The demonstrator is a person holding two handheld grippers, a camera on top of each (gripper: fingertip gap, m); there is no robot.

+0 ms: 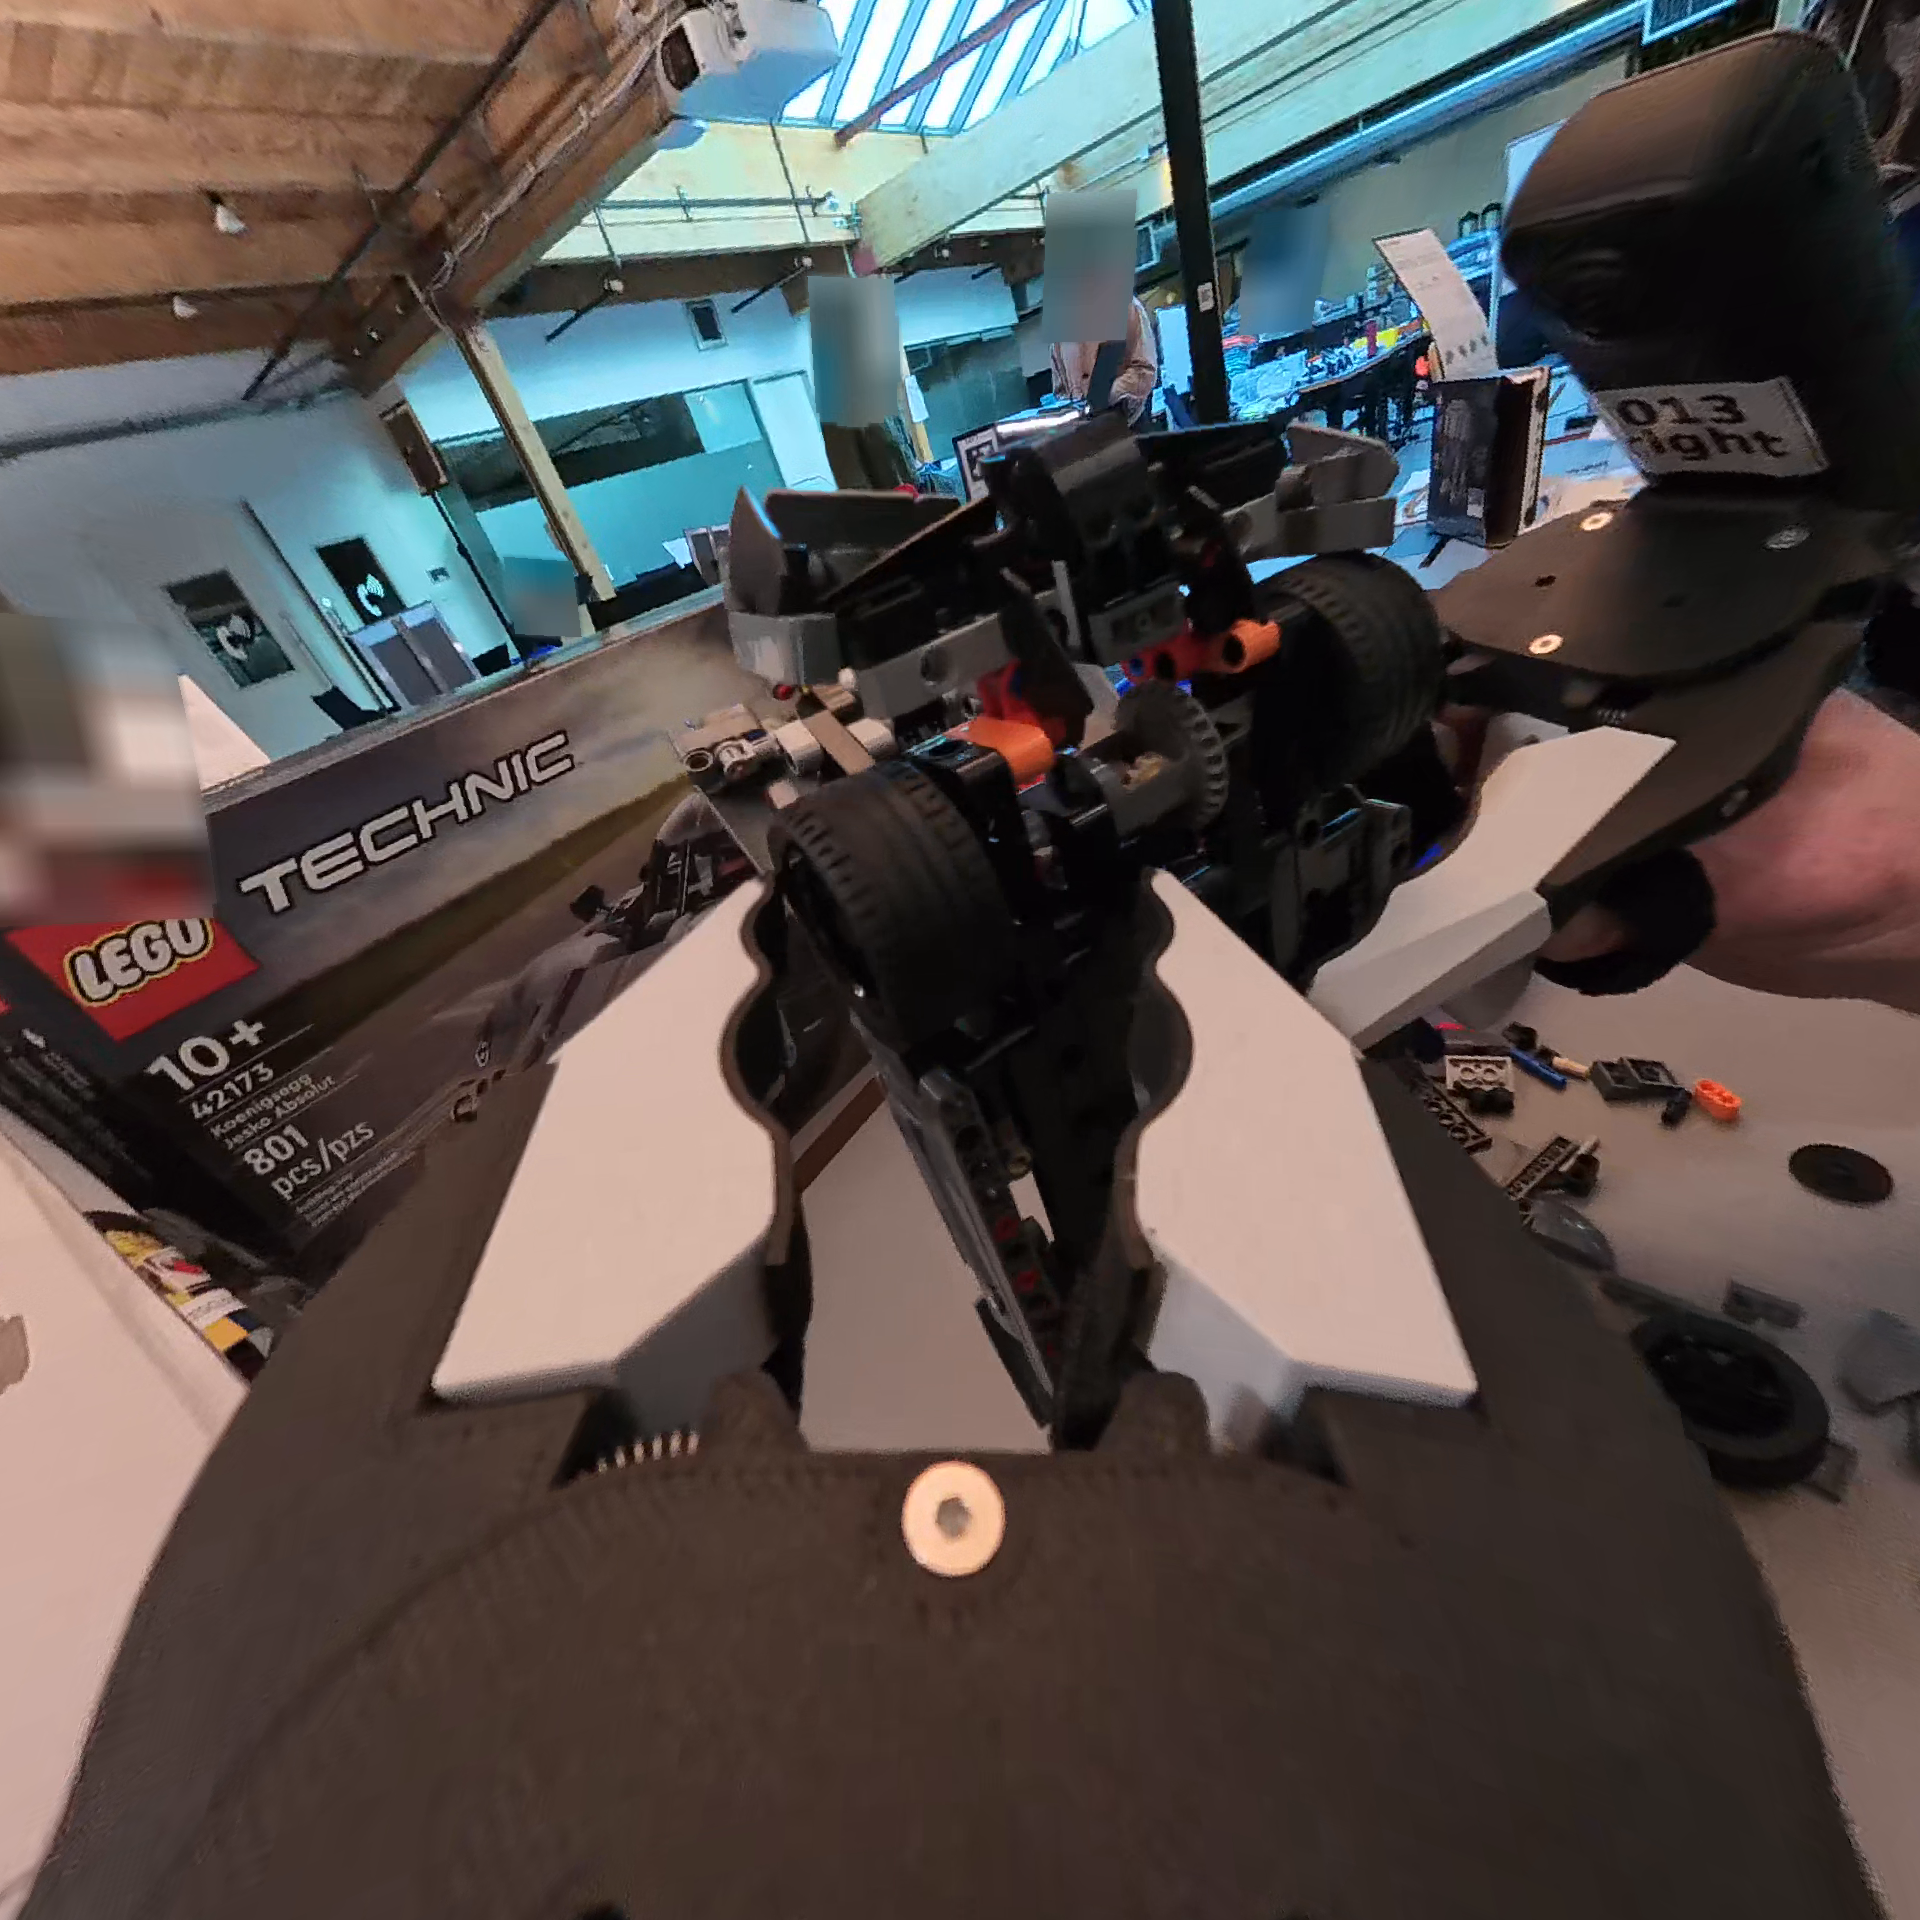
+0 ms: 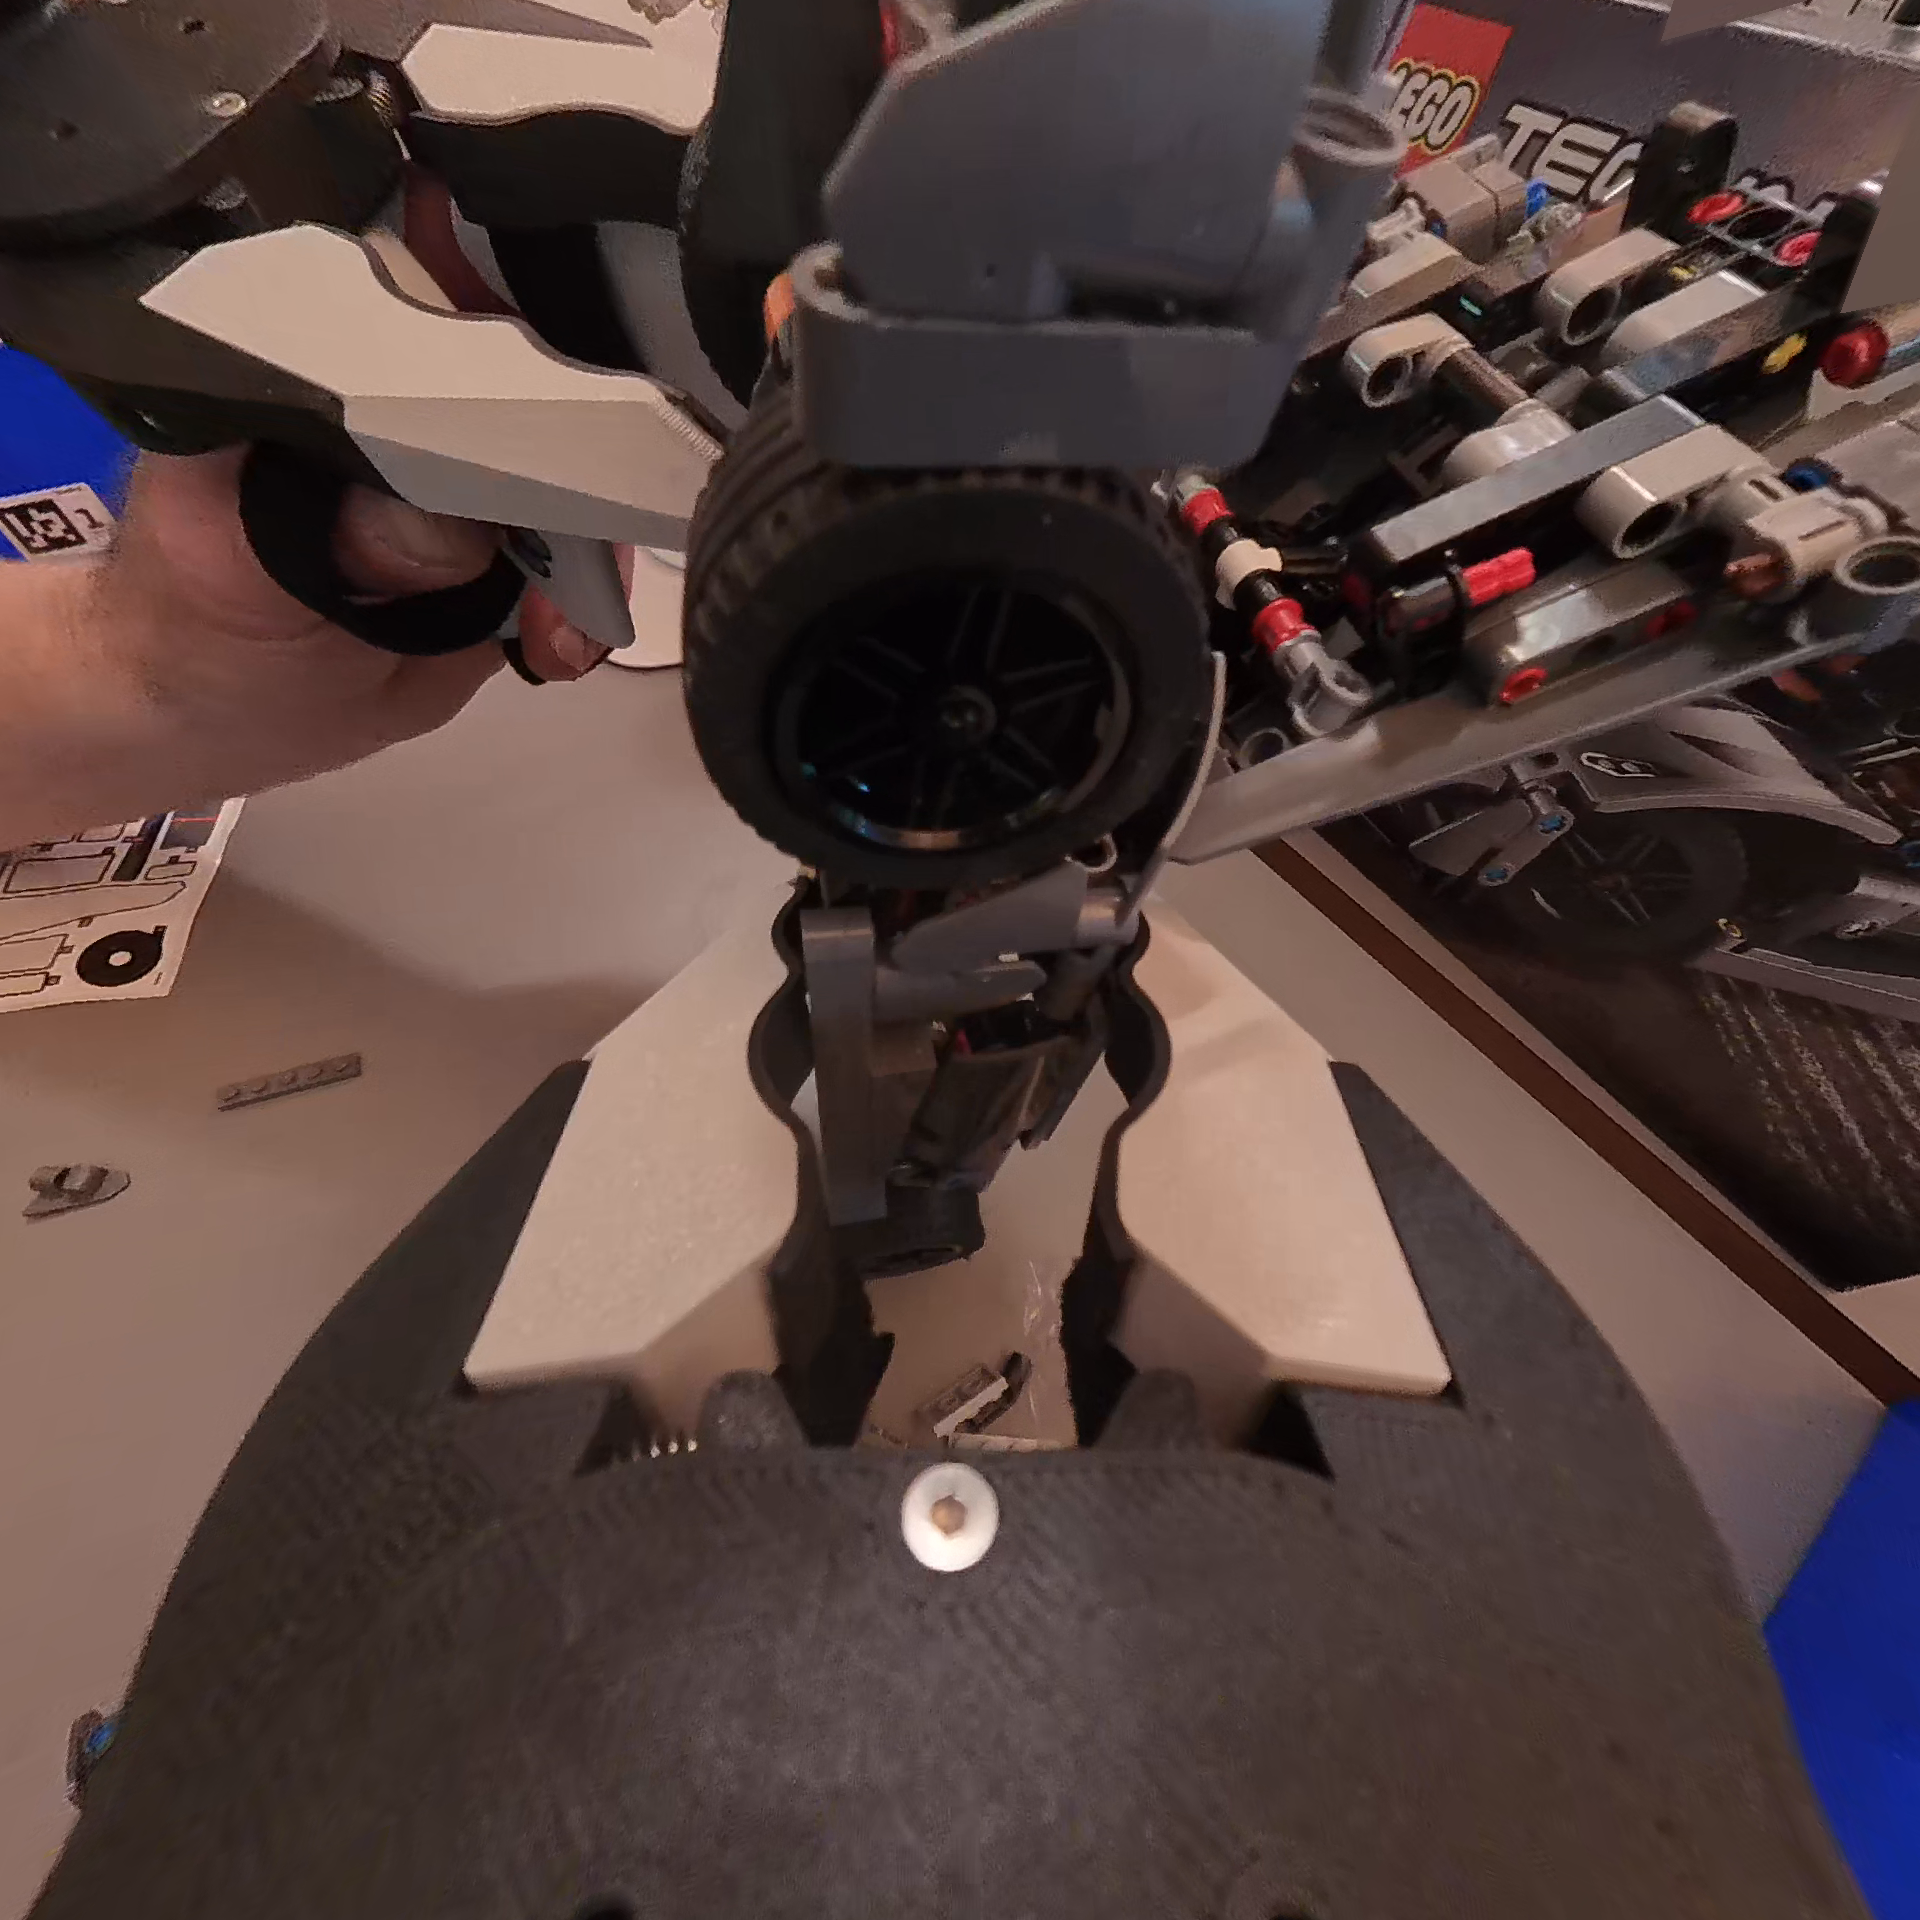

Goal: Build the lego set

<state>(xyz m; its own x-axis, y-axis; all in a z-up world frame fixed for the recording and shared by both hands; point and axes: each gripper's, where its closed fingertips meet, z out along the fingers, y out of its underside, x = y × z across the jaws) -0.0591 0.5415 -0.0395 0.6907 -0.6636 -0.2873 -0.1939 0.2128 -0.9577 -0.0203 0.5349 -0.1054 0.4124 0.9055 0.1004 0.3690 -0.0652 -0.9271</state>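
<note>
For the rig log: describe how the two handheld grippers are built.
The left gripper and right gripper match: a black textured printed body, one silver screw at its centre, and two pale grey angular fingers with scalloped black inner edges. The right one carries a white label. Each hand passes through a black loop.

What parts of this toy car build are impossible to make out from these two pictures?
- Left wrist view: where the left gripper pinches the lego car is hidden by its white fingers and a wheel.
- Right wrist view: the car's upper end is cut off by the top edge; the grey fender is blurred.
- Loose pieces on the table: too small to identify.
</note>
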